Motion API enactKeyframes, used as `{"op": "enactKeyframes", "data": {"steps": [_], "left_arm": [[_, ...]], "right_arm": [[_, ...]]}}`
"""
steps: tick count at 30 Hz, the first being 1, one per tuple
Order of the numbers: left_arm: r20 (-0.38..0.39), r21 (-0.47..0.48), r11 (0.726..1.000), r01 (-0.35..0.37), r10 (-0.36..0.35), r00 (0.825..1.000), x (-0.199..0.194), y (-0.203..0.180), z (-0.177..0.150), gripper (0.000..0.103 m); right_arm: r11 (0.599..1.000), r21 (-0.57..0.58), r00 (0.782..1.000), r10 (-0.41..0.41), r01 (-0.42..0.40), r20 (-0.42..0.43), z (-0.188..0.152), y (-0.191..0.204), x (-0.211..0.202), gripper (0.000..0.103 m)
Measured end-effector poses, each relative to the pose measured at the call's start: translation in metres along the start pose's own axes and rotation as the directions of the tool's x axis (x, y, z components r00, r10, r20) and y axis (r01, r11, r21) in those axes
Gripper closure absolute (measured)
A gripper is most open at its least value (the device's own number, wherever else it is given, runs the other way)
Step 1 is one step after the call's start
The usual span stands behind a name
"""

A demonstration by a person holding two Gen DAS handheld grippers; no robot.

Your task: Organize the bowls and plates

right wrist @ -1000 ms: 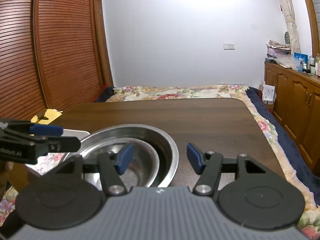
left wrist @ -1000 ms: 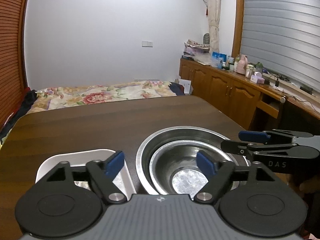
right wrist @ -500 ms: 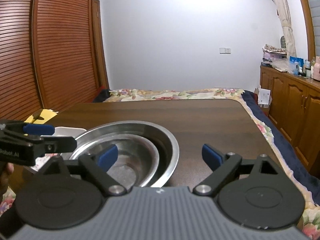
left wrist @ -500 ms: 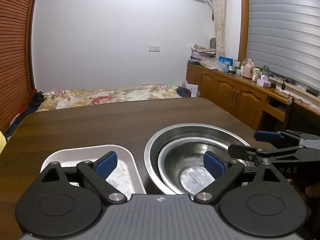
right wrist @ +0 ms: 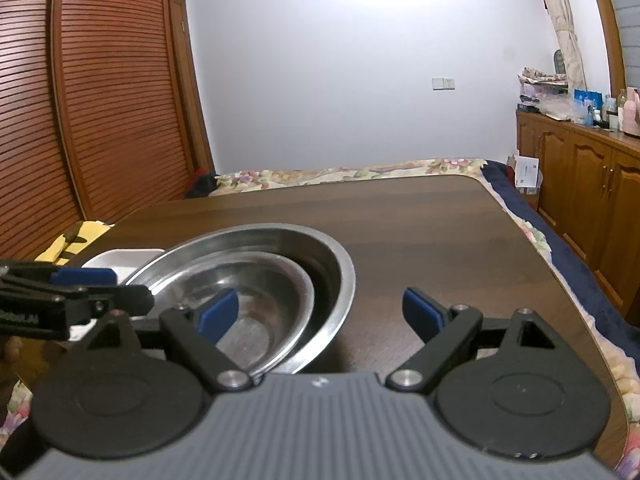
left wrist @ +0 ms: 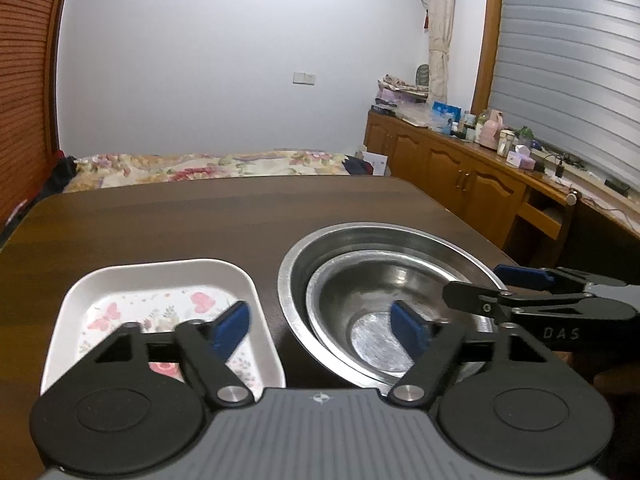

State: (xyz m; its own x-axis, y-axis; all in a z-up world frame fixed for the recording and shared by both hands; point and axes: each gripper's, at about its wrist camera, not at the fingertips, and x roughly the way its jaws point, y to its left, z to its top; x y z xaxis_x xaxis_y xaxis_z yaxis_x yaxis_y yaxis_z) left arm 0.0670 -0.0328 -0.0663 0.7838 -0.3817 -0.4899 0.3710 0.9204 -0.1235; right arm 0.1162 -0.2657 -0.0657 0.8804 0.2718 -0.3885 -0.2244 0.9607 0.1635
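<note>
On the tabletop (left wrist: 160, 224), small bowl (left wrist: 376, 312) nested in large bowl (left wrist: 384, 236), tray (left wrist: 160, 276) at 9 o'clock. Left tongs (left wrist: 320, 322) and right tongs (right wrist: 320, 310), both wide and empty, have drawn back since a second ago; nesting is apparently done.

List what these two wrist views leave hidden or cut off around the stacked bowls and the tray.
- Left wrist view: near edge of the white floral tray hidden by the left gripper.
- Right wrist view: most of the tray hidden behind the large steel bowl.
- Both views: near rim of the small steel bowl hidden by gripper bodies.
</note>
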Motion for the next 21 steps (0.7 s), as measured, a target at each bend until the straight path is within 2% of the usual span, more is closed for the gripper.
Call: {"op": "enactKeyframes", "data": {"steps": [7, 10, 12, 14, 21], "left_arm": [[-0.024, -0.015, 1.0, 0.015, -0.015, 1.0, 0.004, 0.002, 0.0, 0.05], [-0.031, -0.02, 1.0, 0.015, -0.015, 0.999, 0.004, 0.002, 0.0, 0.055], [-0.034, -0.02, 1.0, 0.014, -0.014, 0.999, 0.006, 0.001, 0.0, 0.057], [-0.039, -0.019, 1.0, 0.015, -0.015, 0.999, 0.008, 0.001, -0.001, 0.059], [-0.05, -0.025, 1.0, 0.011, -0.012, 0.999, 0.014, 0.001, 0.0, 0.063]], "right_arm": [[0.999, 0.031, 1.0, 0.013, -0.012, -0.023, -0.004, 0.001, 0.003, 0.035], [0.999, 0.043, 0.999, 0.021, -0.02, -0.025, -0.005, 0.001, 0.003, 0.043], [0.998, 0.049, 0.999, 0.027, -0.026, -0.026, -0.006, 0.001, 0.003, 0.045], [0.998, 0.056, 0.999, 0.031, -0.03, -0.025, -0.006, 0.0, 0.003, 0.051], [0.997, 0.075, 0.999, 0.039, -0.036, -0.029, -0.007, -0.003, 0.006, 0.061]]}}
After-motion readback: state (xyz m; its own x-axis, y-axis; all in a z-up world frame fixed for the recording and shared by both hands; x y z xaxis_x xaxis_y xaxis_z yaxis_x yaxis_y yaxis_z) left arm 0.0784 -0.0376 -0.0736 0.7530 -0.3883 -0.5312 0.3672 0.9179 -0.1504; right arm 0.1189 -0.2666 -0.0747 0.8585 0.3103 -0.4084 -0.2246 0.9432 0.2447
